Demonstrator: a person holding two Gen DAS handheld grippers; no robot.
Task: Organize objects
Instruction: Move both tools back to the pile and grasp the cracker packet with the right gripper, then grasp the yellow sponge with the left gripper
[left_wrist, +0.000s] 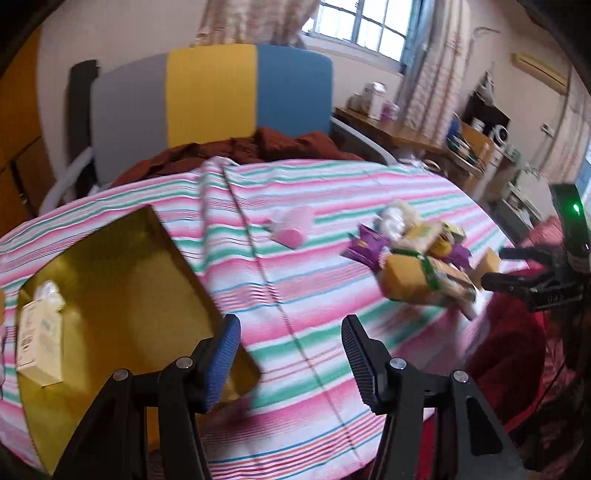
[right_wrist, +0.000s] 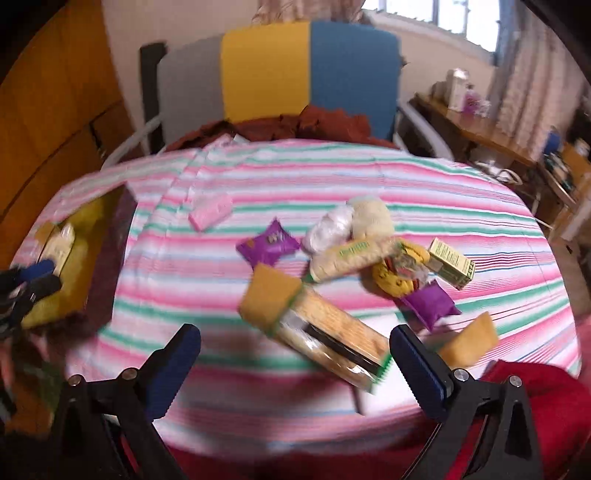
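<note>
On the striped tablecloth (right_wrist: 369, 173) lies a pile of snacks: a long cracker packet (right_wrist: 325, 328), a purple packet (right_wrist: 267, 243), a white bag (right_wrist: 328, 225), a small green-and-yellow box (right_wrist: 450, 262) and several others. My right gripper (right_wrist: 295, 358) is open wide just short of the cracker packet, touching nothing. A pink packet (left_wrist: 291, 229) lies alone mid-table. At the left stands a gold box (left_wrist: 110, 277) with a cream carton (left_wrist: 40, 339) inside. My left gripper (left_wrist: 291, 354) hangs open and empty beside the gold box's right wall. The pictures are blurred.
A chair with a grey, yellow and blue back (right_wrist: 266, 70) stands behind the table, with brown cloth (right_wrist: 295, 125) heaped on it. Red fabric (right_wrist: 535, 398) lies at the near right edge. A cluttered wooden desk (right_wrist: 480, 129) runs along the right wall.
</note>
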